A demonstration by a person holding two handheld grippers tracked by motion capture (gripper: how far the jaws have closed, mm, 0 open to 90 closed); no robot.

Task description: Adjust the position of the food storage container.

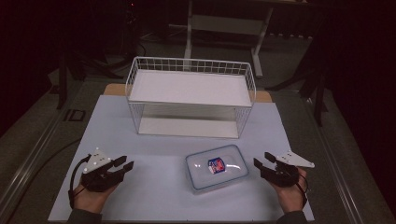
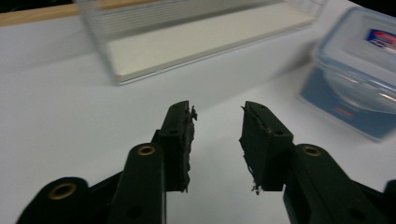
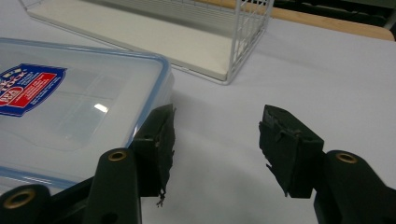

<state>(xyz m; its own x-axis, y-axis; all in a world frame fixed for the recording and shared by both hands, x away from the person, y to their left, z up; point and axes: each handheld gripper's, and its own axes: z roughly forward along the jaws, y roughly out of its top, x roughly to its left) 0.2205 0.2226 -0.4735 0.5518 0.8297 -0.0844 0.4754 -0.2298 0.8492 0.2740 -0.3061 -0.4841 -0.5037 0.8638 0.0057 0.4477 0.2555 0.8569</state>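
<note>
A clear plastic box with a blue-rimmed lid and a red and blue label (image 1: 216, 167) (image 2: 359, 74) (image 3: 70, 102) lies flat on the pale table, near the front and right of centre. My left gripper (image 1: 126, 164) (image 2: 217, 114) rests at the front left, a good way left of the box, jaws open with nothing between them. At the front right my right gripper (image 1: 262, 159) (image 3: 217, 123) stands just right of the box, jaws open and empty, the left jaw close beside the box's corner.
A white wire shelf rack with two tiers (image 1: 189, 95) (image 2: 187, 42) (image 3: 154, 32) stands at the middle back of the table (image 1: 154, 186). Beyond the table are a dark floor and a table frame (image 1: 224, 23).
</note>
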